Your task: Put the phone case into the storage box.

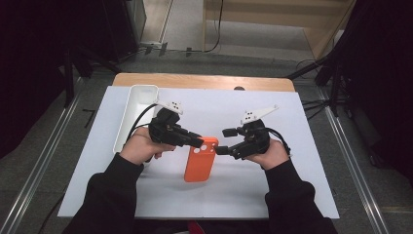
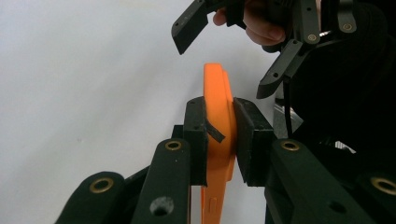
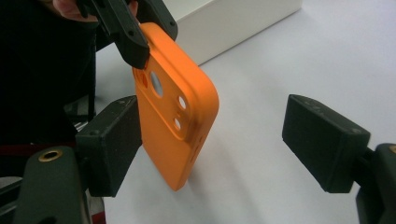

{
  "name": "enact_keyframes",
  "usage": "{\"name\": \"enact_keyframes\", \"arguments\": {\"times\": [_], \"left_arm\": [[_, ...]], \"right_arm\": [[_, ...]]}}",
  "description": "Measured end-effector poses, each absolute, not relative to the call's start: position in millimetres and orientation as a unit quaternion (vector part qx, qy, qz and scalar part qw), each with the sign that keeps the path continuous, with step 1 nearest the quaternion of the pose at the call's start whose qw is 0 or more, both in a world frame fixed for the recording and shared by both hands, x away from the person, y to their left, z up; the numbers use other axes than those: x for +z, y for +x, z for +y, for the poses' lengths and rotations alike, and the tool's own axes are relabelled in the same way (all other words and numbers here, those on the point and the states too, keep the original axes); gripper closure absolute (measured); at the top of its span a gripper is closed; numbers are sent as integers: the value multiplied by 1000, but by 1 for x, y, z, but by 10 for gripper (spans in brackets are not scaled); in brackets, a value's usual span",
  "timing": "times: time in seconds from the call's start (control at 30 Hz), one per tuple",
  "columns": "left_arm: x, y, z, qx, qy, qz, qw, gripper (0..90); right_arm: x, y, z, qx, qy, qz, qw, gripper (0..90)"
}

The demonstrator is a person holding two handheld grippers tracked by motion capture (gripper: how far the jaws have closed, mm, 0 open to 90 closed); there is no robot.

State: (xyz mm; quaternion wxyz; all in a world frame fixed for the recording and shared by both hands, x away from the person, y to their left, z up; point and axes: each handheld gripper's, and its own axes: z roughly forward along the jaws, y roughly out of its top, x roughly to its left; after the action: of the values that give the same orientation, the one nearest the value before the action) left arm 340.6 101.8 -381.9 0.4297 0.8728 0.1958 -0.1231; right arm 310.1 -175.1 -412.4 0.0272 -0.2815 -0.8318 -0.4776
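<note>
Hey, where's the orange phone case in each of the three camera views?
High view: orange phone case at table centre, between both hands.
Left gripper view: seen edge-on, centre, pinched by the left hand-held gripper.
Right gripper view: left of centre, tilted, camera holes showing.
Shared landmark: the left hand-held gripper clamped on the case's top end.

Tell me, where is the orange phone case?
In the high view, the orange phone case sits mid-table, pinched by the left gripper, right of the white tray.
</note>
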Motion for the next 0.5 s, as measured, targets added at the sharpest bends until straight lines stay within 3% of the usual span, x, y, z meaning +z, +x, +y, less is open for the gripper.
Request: {"name": "enact_keyframes", "arguments": {"times": [0.5], "left_arm": [[-384, 344, 101, -139, 867, 203, 433, 764]], "right_arm": [[-413, 320, -167, -479, -254, -838, 55, 240]]}}
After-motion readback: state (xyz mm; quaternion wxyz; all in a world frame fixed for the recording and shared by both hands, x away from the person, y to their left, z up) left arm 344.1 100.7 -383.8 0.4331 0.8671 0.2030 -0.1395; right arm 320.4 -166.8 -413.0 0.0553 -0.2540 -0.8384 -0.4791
